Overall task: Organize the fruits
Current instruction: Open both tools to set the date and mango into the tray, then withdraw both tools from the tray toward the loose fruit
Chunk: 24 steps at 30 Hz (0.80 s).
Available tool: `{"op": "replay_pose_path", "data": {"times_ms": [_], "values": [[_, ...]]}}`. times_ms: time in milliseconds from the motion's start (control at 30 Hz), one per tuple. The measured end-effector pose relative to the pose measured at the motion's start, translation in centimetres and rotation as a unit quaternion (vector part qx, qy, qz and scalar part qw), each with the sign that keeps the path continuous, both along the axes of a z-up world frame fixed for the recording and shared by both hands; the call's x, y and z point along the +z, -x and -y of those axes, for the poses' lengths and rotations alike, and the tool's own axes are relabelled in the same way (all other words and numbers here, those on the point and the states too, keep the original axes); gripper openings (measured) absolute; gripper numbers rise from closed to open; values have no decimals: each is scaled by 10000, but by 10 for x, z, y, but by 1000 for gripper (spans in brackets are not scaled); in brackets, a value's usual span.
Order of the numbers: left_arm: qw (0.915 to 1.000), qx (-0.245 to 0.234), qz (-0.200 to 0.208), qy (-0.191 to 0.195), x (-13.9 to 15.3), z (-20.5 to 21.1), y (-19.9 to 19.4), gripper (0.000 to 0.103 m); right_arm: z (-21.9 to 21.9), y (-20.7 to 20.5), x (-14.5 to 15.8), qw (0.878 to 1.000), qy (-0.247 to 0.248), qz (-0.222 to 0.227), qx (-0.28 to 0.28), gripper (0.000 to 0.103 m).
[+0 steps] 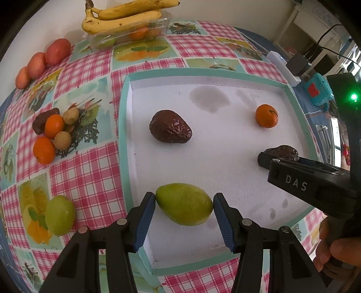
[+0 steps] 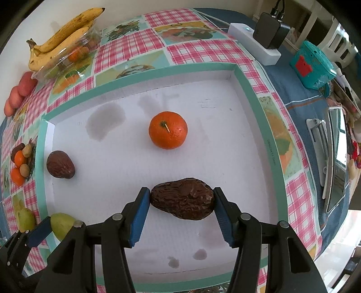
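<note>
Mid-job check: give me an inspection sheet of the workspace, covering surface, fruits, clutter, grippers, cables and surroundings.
Surface: checked fruit-print tablecloth; white tray with a teal rim, its floor stained.
Job's things: in the tray, green fruit, two wrinkled brown fruits, one tangerine. On the cloth: another green fruit, mixed small-fruit pile, three red fruits, bananas on a clear container.
Clutter: teal box.
Grippers: left gripper shut on the green fruit; right gripper shut on a brown fruit.
Cables: black adapter in a white power strip, leads running off.
Surroundings: white wall, furniture at right.
</note>
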<state>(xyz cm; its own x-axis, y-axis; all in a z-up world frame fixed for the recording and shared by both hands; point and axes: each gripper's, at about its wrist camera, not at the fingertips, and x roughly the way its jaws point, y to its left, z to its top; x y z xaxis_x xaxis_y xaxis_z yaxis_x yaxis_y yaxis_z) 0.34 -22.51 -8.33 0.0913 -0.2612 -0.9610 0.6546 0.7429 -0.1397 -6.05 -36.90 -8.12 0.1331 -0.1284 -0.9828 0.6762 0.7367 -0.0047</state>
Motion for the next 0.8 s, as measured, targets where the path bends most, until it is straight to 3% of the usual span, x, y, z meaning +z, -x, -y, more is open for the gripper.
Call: {"op": "replay_pose_path", "data": {"times_ms": [167,233,367,433,500,567,800], "values": [[9999,-9,85,79,9,0,-2,66,-2,-4,-5,10000,-50,-52,27,60],[9998,-7,130,123,14,-1,-3,69,-1,-4,-2,10000,-8,-8,33,68],[9994,79,253,224,27,-7,-8,79,-1,-4,11,9999,97,127,64,72],[9989,149,359,255,33,-11,-11,80,-1,-4,18,9996,159,207,76,79],[9981,318,491,217,38,-17,-15,92,1,-4,29,9992,240,302,80,79],[9968,451,615,221,42,-22,-19,98,1,-4,41,9986,331,405,68,79],[9908,1059,795,294,55,-49,-44,101,-2,4,66,9961,587,662,74,79]]}}
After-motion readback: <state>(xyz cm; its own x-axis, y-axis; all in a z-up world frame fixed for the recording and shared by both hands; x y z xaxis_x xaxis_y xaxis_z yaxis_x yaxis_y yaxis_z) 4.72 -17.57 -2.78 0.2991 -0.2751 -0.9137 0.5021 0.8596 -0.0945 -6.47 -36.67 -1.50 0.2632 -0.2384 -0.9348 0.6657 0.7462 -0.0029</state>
